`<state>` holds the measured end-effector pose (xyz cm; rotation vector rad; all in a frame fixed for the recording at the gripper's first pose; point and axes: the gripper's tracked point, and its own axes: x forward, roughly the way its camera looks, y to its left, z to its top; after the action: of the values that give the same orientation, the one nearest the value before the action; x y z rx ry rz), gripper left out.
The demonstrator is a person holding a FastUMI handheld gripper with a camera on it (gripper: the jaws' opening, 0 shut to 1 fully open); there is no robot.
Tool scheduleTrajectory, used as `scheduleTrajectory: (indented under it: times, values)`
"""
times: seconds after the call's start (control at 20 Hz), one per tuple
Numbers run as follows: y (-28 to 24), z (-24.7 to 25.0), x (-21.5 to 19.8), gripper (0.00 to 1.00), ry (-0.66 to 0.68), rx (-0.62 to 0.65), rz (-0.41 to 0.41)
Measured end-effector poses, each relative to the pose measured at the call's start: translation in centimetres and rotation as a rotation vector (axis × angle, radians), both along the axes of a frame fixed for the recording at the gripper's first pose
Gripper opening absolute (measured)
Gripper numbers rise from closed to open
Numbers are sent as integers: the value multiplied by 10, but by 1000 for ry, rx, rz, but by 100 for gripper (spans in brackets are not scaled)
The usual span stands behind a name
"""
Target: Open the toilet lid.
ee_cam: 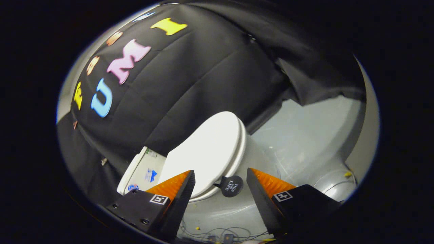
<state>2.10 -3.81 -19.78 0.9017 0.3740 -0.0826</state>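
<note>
The tongs (220,179) stand apart, gripping nothing. Just ahead of them lies the smooth, glossy oval toilet lid (206,152), closed on the toilet, with a round dark tab (231,186) at its front rim between the fingers. Pale grey floor (305,142) beyond; creased black cloth wall (203,78) behind.

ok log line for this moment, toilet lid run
gripper: open, holding nothing | toilet lid: closed | black lift tab: on lid edge, between fingers, untouched | stage: approach
</note>
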Motion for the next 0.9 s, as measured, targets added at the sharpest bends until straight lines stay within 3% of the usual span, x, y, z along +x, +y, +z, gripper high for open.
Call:
scheduleTrajectory:
  times: [0.35,0.5,0.7,0.85,0.9]
  values:
    - [-5,-25,-3,96,22,231,-41]
    - [-7,-34,-4,76,29,352,-71]
    - [7,-29,3,76,-7,468,-41]
    - [12,-35,6,53,-7,517,-50]
    - [14,-33,6,49,-12,550,-46]
